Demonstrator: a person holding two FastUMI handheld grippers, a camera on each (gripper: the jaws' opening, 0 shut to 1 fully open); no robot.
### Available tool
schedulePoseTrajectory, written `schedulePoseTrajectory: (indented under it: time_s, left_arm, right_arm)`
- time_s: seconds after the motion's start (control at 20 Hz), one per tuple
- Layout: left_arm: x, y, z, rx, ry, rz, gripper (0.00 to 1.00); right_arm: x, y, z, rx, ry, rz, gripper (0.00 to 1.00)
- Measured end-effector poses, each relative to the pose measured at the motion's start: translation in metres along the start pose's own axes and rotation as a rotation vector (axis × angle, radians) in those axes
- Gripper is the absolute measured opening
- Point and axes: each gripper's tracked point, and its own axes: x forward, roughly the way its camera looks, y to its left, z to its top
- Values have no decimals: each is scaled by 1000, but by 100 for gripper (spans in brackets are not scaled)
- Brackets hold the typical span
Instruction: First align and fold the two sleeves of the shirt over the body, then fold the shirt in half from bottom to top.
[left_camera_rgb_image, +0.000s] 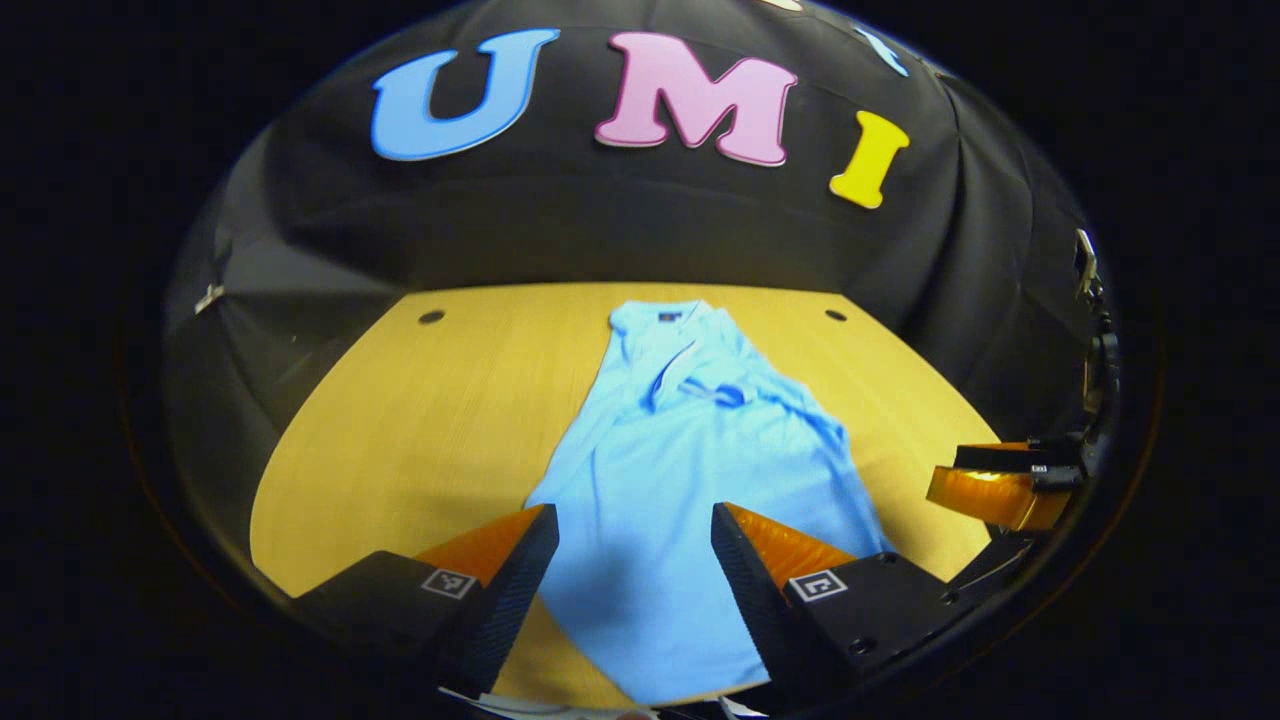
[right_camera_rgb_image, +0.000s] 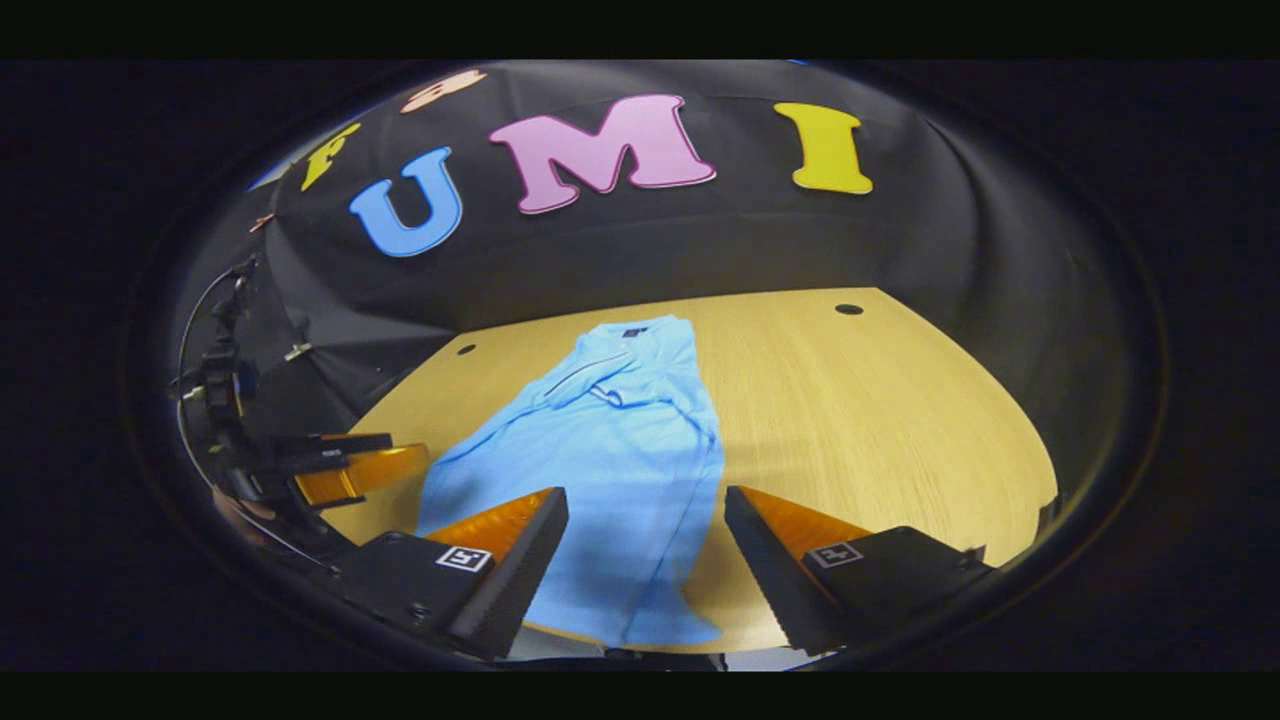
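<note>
Left gripper view: shirt (left_camera_rgb_image: 690, 470) beyond hand-held gripper (left_camera_rgb_image: 634, 545)

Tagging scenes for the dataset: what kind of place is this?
Most likely a staged recording booth, not a home: a black cloth wall wraps around a bare wooden table, with a light blue shirt laid flat and both grippers, left and right, open over it.

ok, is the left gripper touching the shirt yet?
Cannot tell. In the left gripper view the left gripper stands open with the shirt between its fingers, but height above the cloth isn't readable.
</note>
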Motion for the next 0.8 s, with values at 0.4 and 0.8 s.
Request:
schedulePoseTrajectory:
  time_s: [0.4,0.8]
  left_arm:
    - [-14,11,-117,8,153,60,98]
    - [-2,2,-122,79,176,49,85]
  right_arm:
    - [1,-3,-94,-31,117,-107,99]
    - [12,-9,-118,-103,181,-173,99]
